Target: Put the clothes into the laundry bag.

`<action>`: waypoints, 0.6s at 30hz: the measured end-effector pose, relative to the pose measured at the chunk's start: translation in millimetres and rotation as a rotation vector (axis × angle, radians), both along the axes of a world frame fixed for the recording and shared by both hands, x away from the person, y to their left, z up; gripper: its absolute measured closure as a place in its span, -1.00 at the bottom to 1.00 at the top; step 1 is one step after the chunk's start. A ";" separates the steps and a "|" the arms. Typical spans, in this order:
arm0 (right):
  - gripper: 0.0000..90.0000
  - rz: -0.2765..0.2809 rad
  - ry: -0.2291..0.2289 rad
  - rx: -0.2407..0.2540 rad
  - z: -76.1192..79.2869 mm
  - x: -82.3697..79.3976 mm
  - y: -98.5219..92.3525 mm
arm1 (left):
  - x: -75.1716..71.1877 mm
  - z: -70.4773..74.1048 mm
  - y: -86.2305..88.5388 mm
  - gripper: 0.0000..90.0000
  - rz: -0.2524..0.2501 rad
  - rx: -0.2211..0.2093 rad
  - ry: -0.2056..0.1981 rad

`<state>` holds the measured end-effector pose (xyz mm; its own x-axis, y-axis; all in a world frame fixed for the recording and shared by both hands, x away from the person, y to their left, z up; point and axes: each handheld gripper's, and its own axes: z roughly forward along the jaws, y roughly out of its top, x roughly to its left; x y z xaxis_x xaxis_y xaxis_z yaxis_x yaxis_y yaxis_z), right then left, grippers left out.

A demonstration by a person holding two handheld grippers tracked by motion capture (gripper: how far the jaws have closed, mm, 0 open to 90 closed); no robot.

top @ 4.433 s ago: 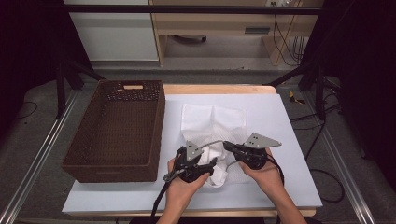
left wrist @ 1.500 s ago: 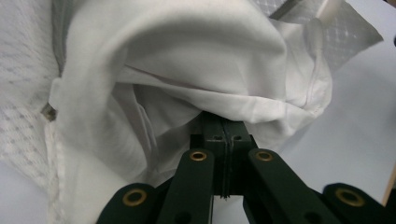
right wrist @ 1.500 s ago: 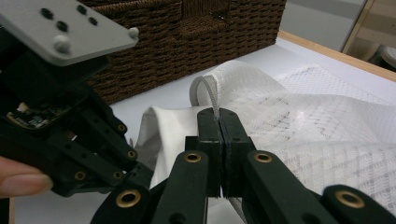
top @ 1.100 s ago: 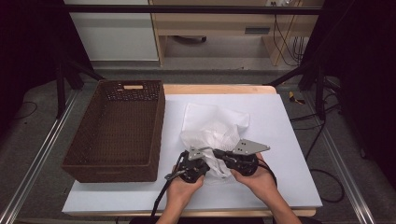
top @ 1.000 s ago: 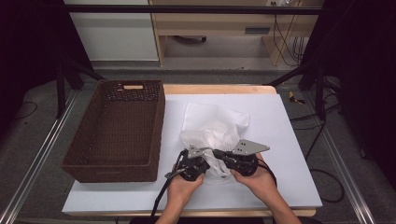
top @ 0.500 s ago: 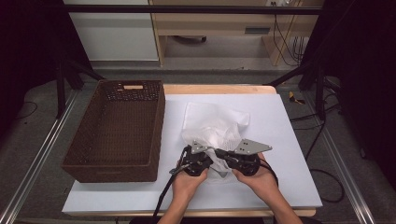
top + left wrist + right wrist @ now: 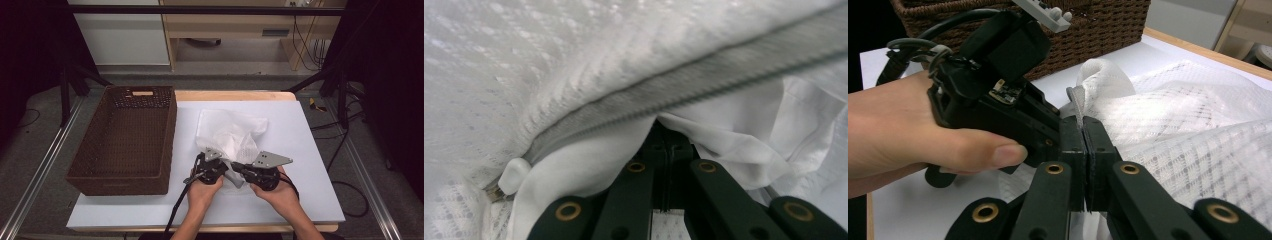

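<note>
Grippers both pinch the white mesh laundry bag near the table's front edge: left gripper and right gripper clamp its zippered edge. Next, probably lifting together toward the wicker basket.

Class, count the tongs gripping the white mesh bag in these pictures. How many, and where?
2: the left tongs and right tongs, meeting at the mesh bag's near edge, right of the basket.

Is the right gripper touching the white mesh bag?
Touching. In the right gripper view, the right gripper has its fingers shut on the zipper edge of the white mesh bag.
</note>
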<state>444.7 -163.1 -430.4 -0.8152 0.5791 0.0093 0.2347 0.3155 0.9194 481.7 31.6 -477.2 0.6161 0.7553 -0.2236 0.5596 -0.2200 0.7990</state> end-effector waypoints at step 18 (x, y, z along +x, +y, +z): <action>0.99 0.011 0.006 0.001 -1.2 -0.6 -0.7 | 3.4 -5.2 -2.6 1.00 0.027 0.014 -0.031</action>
<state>444.1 -163.9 -431.6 -0.8214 0.5701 0.0149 0.2366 0.3168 0.9185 485.1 29.0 -482.4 0.6018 0.7748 -0.1940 0.5408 -0.2165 0.8128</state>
